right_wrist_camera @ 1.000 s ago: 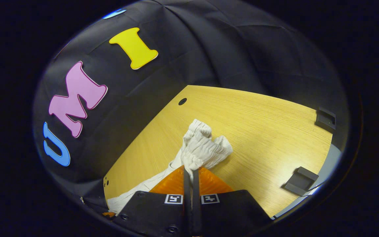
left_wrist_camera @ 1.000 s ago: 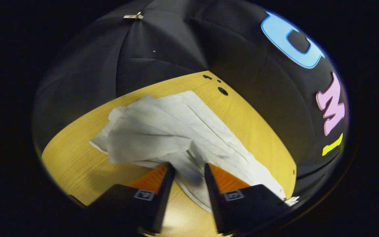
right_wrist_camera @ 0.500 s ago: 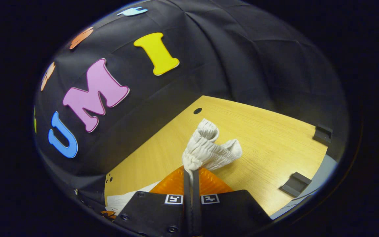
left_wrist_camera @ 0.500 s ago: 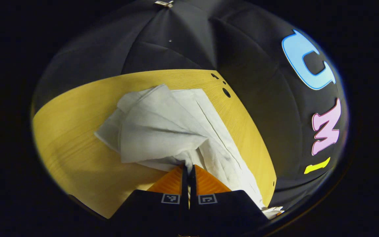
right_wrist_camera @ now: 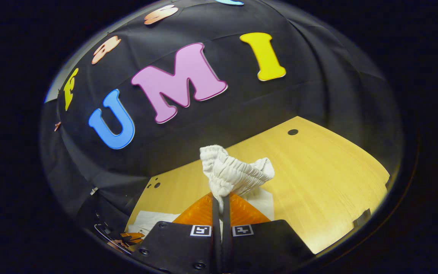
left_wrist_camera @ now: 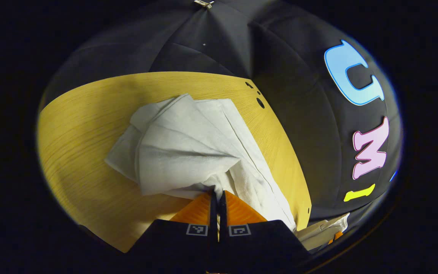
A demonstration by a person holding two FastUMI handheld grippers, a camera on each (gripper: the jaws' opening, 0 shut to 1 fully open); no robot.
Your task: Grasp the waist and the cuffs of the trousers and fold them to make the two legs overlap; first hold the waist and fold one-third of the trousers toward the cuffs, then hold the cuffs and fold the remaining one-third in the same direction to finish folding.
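Trousers [left_wrist_camera: 188, 152], white, lie bunched at centre frame of the left gripper view on the wooden table [left_wrist_camera: 78, 125]. The left gripper [left_wrist_camera: 217, 192] is clenched on a fold of leg cloth at lower centre. In the right gripper view the right gripper [right_wrist_camera: 221, 198] is clamped on the elastic waist [right_wrist_camera: 234, 175], raised at centre frame. Judgement: the leg-overlap fold is in hand; both grips should travel together at even height, keeping the cloth taut so the seams align, and lower before letting go. Count: one pair of trousers, two grippers, one table
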